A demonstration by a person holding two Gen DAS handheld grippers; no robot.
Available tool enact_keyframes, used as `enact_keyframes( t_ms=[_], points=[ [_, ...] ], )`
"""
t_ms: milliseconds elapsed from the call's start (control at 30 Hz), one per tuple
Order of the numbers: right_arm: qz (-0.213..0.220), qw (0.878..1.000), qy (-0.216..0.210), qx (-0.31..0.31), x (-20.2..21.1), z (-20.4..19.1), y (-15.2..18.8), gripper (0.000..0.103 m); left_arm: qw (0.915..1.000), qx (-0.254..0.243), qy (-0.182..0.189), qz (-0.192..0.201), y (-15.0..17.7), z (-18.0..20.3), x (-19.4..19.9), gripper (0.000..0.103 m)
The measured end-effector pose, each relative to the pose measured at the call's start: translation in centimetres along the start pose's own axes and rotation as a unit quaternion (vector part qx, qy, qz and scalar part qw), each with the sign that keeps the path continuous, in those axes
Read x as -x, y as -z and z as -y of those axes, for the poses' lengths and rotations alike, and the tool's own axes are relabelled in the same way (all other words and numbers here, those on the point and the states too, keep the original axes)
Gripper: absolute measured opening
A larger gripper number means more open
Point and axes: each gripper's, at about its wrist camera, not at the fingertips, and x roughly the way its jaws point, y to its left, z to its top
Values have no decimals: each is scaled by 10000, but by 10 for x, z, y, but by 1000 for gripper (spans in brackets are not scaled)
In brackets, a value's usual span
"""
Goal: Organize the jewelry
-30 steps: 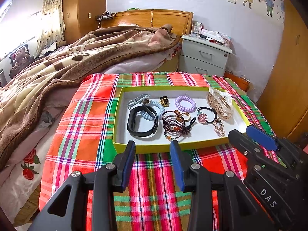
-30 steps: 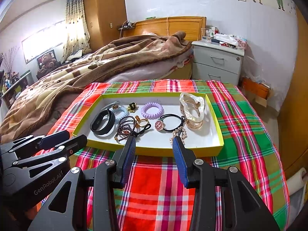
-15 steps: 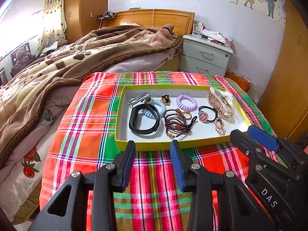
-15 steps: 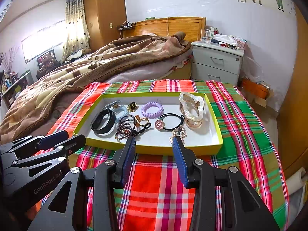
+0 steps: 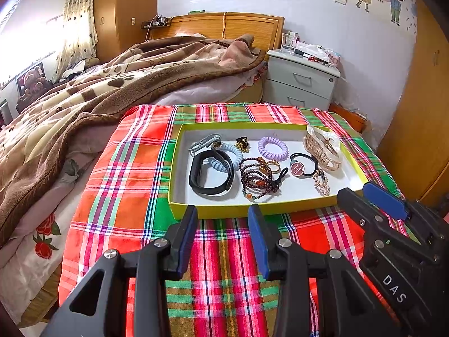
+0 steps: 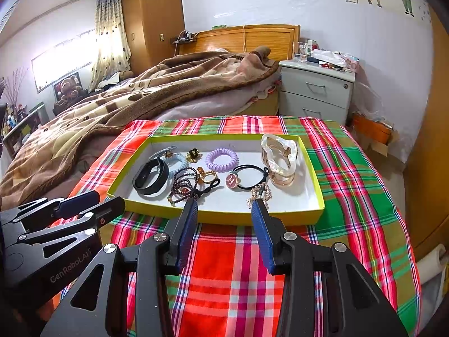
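A: How far along can the sorting be judged to be?

B: All the pieces that can be seen are gathered inside the yellow-rimmed tray (image 5: 224, 213) on the plaid cloth (image 5: 126, 182); none is seen lying loose on the cloth. Within the tray they are bunched, though: the black band (image 5: 210, 174) overlaps the pale blue coil tie (image 5: 224, 157), and the beaded bracelet (image 5: 256, 181) is tangled against a gold ring (image 5: 271, 165). Such a scene would fit either a collection just laid in or one waiting to be taken out and spread (nothing settles which).

A: And the rest of the pieces?

B: The purple coil tie (image 6: 221, 159) lies apart near the far wall. The black hair tie with the pink charm (image 6: 244, 177) sits just beside the pearly hair claw (image 6: 279, 157), which is propped at the right end. A small rhinestone piece (image 6: 259, 193) lies nearest the front rim.

A: How are the claws held?

B: The left gripper (image 5: 221, 214) is spread wide with nothing between its pads, and the same is seen of the right gripper (image 6: 224, 207). Both are held over the cloth, short of the tray's near rim. Nothing is touched by either.

A: What lies closest to each?

B: The black band and beaded bracelet are framed beyond the left gripper; the rhinestone piece sits just past the right gripper's right finger (image 6: 262, 233).
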Motion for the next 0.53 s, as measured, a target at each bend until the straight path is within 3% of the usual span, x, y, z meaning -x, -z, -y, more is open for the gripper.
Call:
enact_keyframes(
  t_ms=[533],
  points=[
    [17,10000,25,-47,1,5,0,41,9999,102,-14,-14,0,-4,-3,39]
  ],
)
